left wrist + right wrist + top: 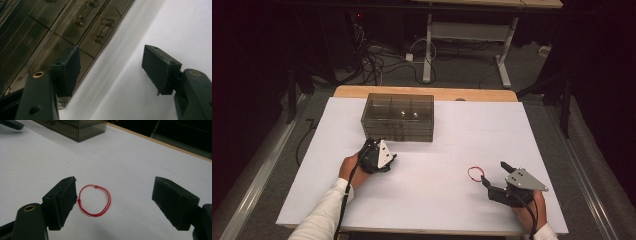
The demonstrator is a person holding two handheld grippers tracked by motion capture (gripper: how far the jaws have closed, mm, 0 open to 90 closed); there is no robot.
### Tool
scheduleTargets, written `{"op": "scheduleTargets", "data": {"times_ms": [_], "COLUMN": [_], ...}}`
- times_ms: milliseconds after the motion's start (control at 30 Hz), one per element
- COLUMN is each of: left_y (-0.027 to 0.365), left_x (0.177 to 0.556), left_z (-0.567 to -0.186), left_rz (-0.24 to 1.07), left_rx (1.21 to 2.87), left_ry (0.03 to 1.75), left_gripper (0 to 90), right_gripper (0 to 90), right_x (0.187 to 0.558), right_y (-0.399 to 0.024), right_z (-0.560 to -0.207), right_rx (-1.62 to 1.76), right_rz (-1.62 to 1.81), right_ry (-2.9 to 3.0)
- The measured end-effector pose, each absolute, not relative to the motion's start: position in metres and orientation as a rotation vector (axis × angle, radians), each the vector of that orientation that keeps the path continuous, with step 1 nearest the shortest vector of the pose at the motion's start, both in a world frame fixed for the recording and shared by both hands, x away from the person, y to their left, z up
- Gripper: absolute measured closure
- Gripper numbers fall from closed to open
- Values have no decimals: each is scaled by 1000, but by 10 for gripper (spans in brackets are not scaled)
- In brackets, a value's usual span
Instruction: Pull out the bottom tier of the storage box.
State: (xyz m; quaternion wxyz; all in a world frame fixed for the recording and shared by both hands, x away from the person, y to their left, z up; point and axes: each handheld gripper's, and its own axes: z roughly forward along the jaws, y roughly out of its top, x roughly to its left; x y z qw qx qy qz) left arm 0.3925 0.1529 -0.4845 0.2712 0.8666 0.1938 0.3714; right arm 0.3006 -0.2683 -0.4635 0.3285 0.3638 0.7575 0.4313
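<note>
red string loop (95, 200) on table, between open right claw (113, 202)

Three cameras on my table

One looks down from above; one rides each of my grippers, close and low. All share the smoky drawer box (398, 117).

The person wears long white sleeves; the left sleeve (319, 215) runs toward 7 o'clock in the high view, and a white cuff (544, 232) shows at the right wrist. Each hand grips a black tool. The left tool (379, 154) carries a pale grey three-cornered plate, the right tool (496, 172) a similar plate dotted with small screws. A black cable trails from each. Close up, the jaws are matt black blocks with flat rectangular pads (62, 201), screw holes and a brass-coloured bushing (38, 74).
</note>
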Motion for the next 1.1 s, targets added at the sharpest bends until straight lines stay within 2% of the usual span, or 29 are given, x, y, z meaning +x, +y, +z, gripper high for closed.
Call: {"op": "scheduleTargets", "data": {"times_ms": [267,400,533,600,767,900,1033,1100], "left_y": [149,143,135,130,125,118,112,111], "left_x": [399,402,405,407,410,410,411,410], "left_z": [-485,-486,-492,-494,-498,-502,-508,-512], "left_rz": [1056,1100,1174,1229,1263,1356,1452,1542], "left_rx": [2318,2334,2372,2394,2416,2427,2454,2445], "left_ry": [531,493,440,421,384,340,271,219], "left_gripper": [337,414,417,441,532,553,638,684], "right_gripper": [212,212,213,216,216,216,217,218], "right_x": [301,301,301,301,301,301,301,301], "right_y": [-268,-268,-267,-267,-267,-266,-265,-265], "right_z": [-464,-464,-464,-465,-465,-465,-466,-466], "right_rx": [953,955,948,950,953,953,948,945], "right_rz": [1126,1128,1124,1124,1121,1118,1114,1107], "right_ry": [1985,1985,1990,1991,1993,1997,2002,2007]}}
